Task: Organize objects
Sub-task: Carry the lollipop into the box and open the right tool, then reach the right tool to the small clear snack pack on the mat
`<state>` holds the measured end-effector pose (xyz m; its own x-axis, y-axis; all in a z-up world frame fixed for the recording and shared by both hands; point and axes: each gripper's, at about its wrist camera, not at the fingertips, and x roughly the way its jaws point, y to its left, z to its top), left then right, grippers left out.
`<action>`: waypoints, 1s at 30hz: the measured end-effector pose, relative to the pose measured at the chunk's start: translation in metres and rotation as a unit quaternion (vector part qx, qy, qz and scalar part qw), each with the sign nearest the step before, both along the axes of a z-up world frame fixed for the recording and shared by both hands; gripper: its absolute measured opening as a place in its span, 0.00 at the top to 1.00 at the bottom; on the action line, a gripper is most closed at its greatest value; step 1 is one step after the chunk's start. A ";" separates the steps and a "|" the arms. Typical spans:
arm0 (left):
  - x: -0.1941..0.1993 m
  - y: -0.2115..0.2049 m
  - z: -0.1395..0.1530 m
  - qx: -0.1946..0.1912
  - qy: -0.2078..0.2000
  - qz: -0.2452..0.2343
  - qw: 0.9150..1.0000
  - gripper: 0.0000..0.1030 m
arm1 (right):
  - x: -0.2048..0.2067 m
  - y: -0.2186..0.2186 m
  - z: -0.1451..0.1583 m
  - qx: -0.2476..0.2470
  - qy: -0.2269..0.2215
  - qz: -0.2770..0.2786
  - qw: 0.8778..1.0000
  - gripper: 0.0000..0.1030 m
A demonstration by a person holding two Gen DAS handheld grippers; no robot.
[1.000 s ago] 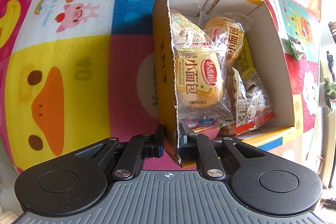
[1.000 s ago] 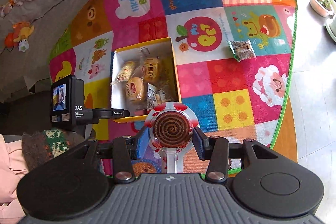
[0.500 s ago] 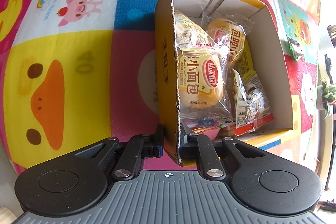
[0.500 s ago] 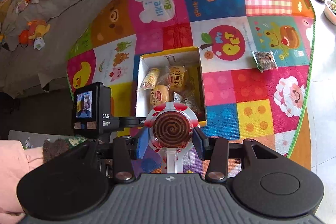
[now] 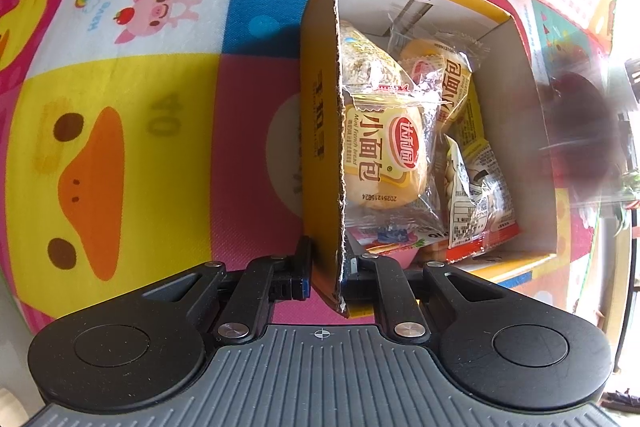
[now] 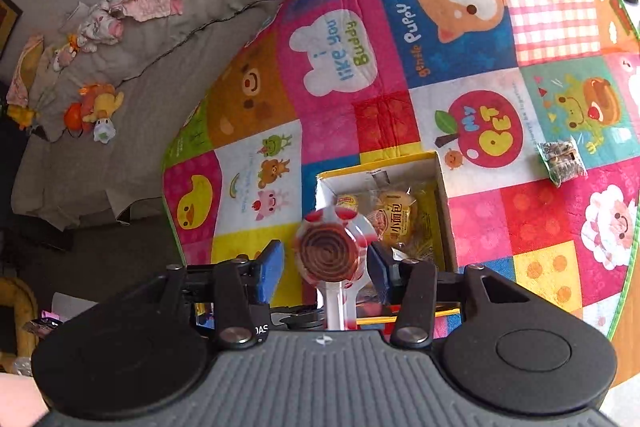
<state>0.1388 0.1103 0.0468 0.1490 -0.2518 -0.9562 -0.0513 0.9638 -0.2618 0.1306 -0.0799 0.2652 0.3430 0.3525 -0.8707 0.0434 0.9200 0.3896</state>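
Note:
My left gripper (image 5: 326,267) is shut on the near left wall of an open yellow cardboard box (image 5: 320,131). Wrapped small breads (image 5: 384,151) and other snack packs fill the box. In the right wrist view a spiral lollipop (image 6: 328,253) in a red-and-white wrapper sits between the fingers of my right gripper (image 6: 324,265), directly above the box (image 6: 444,211). The blue left pad (image 6: 272,267) stands a little off the wrapper, with mat showing in the gap. A dark red blur (image 5: 580,131) hangs over the box's right wall in the left wrist view.
The box rests on a colourful cartoon play mat (image 6: 340,51). One loose dark snack packet (image 6: 562,161) lies on the mat to the right of the box. A grey sofa (image 6: 132,67) with clothes and soft toys borders the mat on the left.
My right gripper has carried the lollipop over the mat until it hangs above the box, and a small gap now shows at the left pad. The left gripper has kept still on the box wall.

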 end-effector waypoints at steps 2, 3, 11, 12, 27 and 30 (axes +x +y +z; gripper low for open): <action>0.000 0.000 0.000 -0.001 0.002 0.006 1.000 0.86 | -0.003 -0.014 -0.005 -0.011 0.007 -0.013 1.000 0.55; 0.000 0.000 0.000 0.000 0.003 0.009 1.000 0.86 | -0.005 -0.022 -0.009 -0.018 0.012 -0.019 1.000 0.50; 0.007 -0.008 0.001 0.003 0.017 0.025 1.000 0.86 | -0.034 -0.096 -0.052 -0.058 0.097 -0.070 0.991 0.45; 0.009 -0.010 0.001 0.003 0.019 0.027 0.999 0.86 | -0.036 -0.103 -0.055 -0.061 0.104 -0.074 0.990 0.45; 0.007 -0.017 0.003 0.023 0.037 0.052 0.998 0.88 | 0.046 -0.211 -0.125 -0.066 0.140 -0.107 0.982 0.33; 0.006 -0.019 0.004 0.028 0.039 0.057 0.997 0.88 | 0.071 -0.222 -0.143 -0.048 0.162 -0.135 0.976 0.33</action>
<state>0.1453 0.0913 0.0507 0.0973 -0.1837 -0.9782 -0.1788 0.9636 -0.1988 0.2016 -0.3022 0.1223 0.1143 0.1995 -0.9732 0.3962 0.8892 0.2288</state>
